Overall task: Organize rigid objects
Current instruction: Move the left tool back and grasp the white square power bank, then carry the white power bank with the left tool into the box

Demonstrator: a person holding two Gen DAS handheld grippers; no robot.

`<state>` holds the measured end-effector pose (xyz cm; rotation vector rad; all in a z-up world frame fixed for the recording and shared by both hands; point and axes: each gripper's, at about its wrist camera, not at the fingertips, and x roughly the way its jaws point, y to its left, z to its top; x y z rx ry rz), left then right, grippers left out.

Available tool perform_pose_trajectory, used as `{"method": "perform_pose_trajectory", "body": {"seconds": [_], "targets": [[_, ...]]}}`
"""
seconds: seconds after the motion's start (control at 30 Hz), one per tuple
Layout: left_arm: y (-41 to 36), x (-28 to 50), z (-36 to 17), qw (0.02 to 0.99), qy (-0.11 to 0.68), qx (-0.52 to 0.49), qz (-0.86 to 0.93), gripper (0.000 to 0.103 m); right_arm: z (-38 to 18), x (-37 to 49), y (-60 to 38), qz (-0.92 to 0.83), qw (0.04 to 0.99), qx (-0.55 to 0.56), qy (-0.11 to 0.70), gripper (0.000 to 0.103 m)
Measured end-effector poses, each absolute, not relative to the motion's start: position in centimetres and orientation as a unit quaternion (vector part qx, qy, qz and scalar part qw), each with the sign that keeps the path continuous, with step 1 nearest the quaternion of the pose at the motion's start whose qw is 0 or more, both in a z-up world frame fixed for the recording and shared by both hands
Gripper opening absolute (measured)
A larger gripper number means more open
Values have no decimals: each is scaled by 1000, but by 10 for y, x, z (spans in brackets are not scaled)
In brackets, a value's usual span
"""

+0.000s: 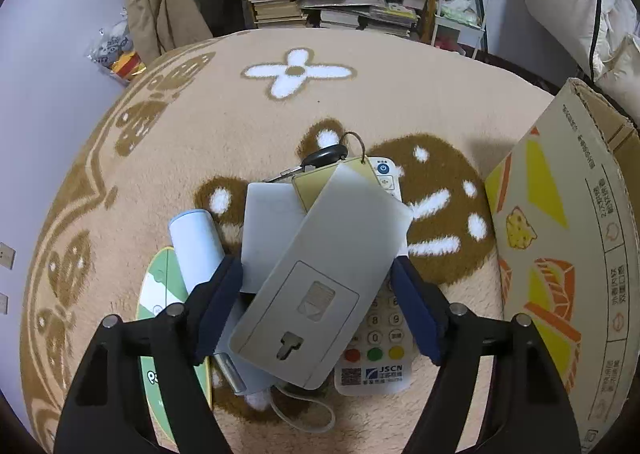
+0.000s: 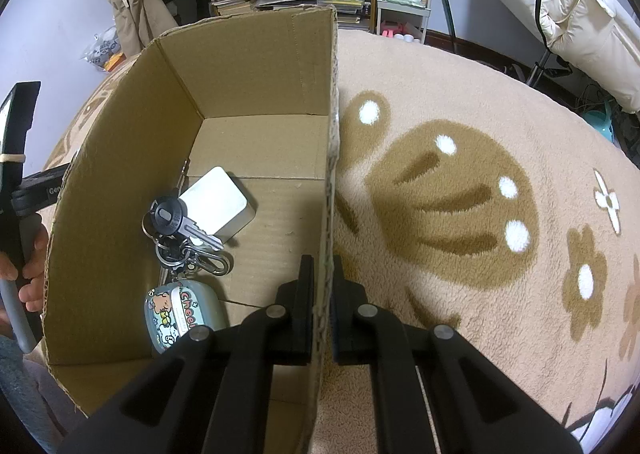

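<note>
A: Which item is in hand, and where does it lie?

B: The grey card holder, a flat plastic sleeve with a key-shaped cut-out, lies tilted on top of the pile on the carpet. It overlaps a second grey card and a gold tag strung on a ring with a black-headed key. Beneath them lies a white remote control; a pale blue cylinder and a green disc rest just to the left.

A: How is the left hand-held gripper set?

B: Released. Its blue-padded fingers stand wide to either side of the holder, neither pad pressing on it.

A: How should the holder handle?

B: Judged light, stiff and smooth, so likely to slip. Being thin, it is best pinched across its long edges near the middle; the ring may drag the tag and key along.

A: And the right hand-held gripper?

B: Clenched on the near wall of the cardboard box, one finger inside, one outside, apparently steadying it. The box stands just to the right of the pile and holds a white adapter, a bunch of keys and a cartoon case.
</note>
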<state>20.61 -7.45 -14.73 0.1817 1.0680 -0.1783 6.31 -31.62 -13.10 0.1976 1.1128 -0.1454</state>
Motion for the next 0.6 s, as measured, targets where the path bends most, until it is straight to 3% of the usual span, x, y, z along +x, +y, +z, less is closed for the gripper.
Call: {"method": "perform_pose_trajectory", "body": {"seconds": [0.07, 0.13, 0.6], "targets": [[-73, 207, -147, 852, 510, 92, -74, 57, -131, 63, -316, -69, 842, 93, 527, 8], [-68, 208, -145, 849, 516, 86, -75, 50, -131, 63, -316, -69, 842, 93, 527, 8], [-47, 211, -143, 832, 548, 21, -83, 48, -131, 63, -316, -69, 842, 94, 527, 8]]}}
